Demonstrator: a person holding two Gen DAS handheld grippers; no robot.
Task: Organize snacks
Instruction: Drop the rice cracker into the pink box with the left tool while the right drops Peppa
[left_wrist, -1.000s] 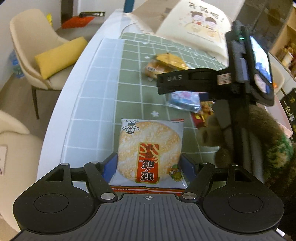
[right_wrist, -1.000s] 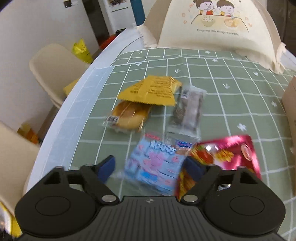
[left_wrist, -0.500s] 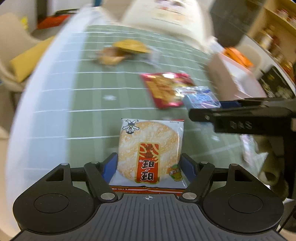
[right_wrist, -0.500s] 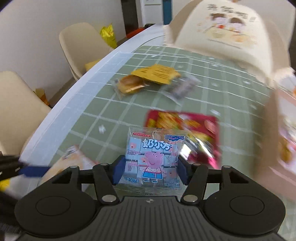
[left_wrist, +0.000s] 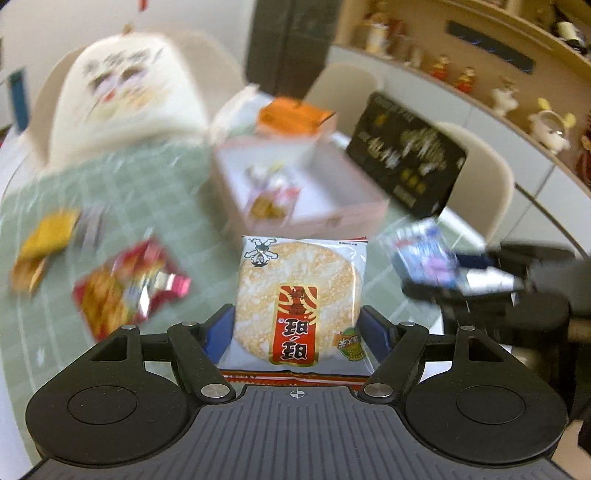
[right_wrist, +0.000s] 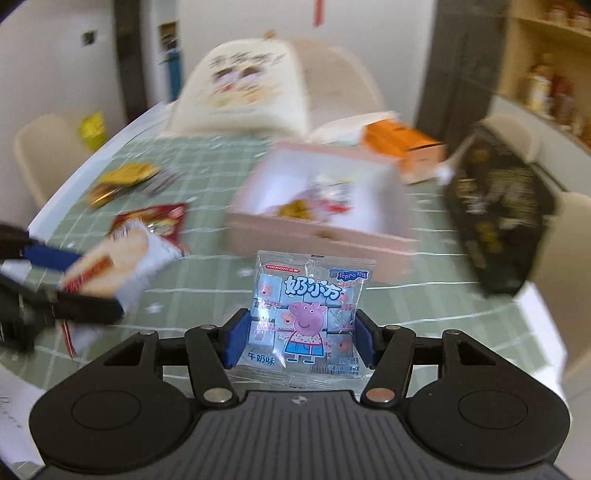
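Left gripper (left_wrist: 297, 328) jaws clamping rice cracker packet (left_wrist: 299, 299) sides: light, brittle. Right gripper (right_wrist: 297, 338) jaws pinching milk candy packet (right_wrist: 308, 314): soft, slippery film. Pink box (right_wrist: 369, 240) sitting at twelve o'clock.

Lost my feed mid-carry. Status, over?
Left gripper shut on round rice cracker packet. Right gripper shut on pale blue pig-print candy bag. Open pink box ahead, path clear.

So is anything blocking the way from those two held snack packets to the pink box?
Nothing visible does. The rice cracker packet and the blue candy packet are both held above the table, and only bare green tablecloth lies before the open pink box. The loose snacks sit off left.
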